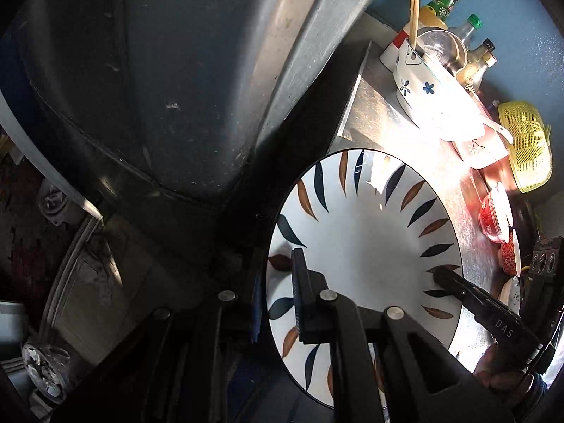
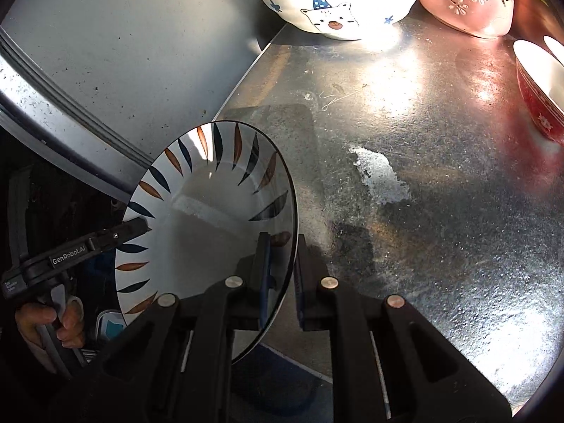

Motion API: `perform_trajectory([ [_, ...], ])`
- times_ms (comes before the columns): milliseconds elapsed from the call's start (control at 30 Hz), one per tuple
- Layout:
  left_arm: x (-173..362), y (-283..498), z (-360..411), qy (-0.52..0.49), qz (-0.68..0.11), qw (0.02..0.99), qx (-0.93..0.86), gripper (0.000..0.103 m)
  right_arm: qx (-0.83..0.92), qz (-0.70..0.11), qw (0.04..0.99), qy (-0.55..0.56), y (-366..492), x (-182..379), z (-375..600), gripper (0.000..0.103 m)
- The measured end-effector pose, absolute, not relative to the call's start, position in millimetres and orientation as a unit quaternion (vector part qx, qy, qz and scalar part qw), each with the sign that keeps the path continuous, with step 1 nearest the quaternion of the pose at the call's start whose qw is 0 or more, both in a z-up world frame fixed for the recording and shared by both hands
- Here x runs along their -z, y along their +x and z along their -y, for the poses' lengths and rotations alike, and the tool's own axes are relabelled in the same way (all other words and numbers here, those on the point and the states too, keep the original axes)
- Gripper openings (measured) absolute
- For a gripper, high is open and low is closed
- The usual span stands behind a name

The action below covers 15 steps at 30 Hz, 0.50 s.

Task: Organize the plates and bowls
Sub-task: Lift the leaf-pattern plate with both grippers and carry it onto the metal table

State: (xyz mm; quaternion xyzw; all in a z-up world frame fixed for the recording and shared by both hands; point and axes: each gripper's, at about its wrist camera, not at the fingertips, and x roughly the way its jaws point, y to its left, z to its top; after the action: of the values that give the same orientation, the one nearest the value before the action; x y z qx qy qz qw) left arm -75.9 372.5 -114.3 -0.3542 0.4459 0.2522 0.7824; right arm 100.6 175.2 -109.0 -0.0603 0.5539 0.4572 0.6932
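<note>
A white plate [image 1: 366, 246] with blue and brown leaves round its rim is held between both grippers over the left edge of a metal counter [image 2: 423, 183]. My left gripper [image 1: 276, 282] is shut on the plate's left rim, one finger above it and one below. My right gripper [image 2: 282, 268] is shut on the opposite rim of the plate [image 2: 211, 232]. Each wrist view also shows the other tool: the right gripper [image 1: 440, 275] pinching the far rim, and the left gripper [image 2: 144, 227] with a hand [image 2: 53, 320] on its handle.
At the counter's back stand a white bear bowl [image 2: 331, 10] with a glass bowl [image 1: 437, 46] in it, a pink flowered bowl [image 2: 469, 3], red bowls [image 1: 493, 211], bottles [image 1: 444, 3] and a yellow basket [image 1: 525, 148]. A large grey metal body [image 1: 158, 88] rises left of the counter.
</note>
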Motion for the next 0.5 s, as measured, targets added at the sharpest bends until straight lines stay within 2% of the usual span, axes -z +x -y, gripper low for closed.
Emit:
perform_trajectory([
  [333,117.3,-68.8,-375.4,-0.357,-0.439,0.783,-0.259,0.013,-0.456,-0.545,0.701,-0.061,115.3,111.2,-191.6,0.013],
  [467,114.4,-67.2,-371.9,-0.346,-0.440,0.786,-0.264,0.013,-0.451,-0.553,0.697,-0.066,115.0,116.0,-192.6,0.017],
  [500,113.6,-66.3,-370.8,-0.343,-0.441,0.785,-0.267,0.016,-0.450,-0.552,0.698,-0.064,115.7,115.9,-193.1,0.017],
])
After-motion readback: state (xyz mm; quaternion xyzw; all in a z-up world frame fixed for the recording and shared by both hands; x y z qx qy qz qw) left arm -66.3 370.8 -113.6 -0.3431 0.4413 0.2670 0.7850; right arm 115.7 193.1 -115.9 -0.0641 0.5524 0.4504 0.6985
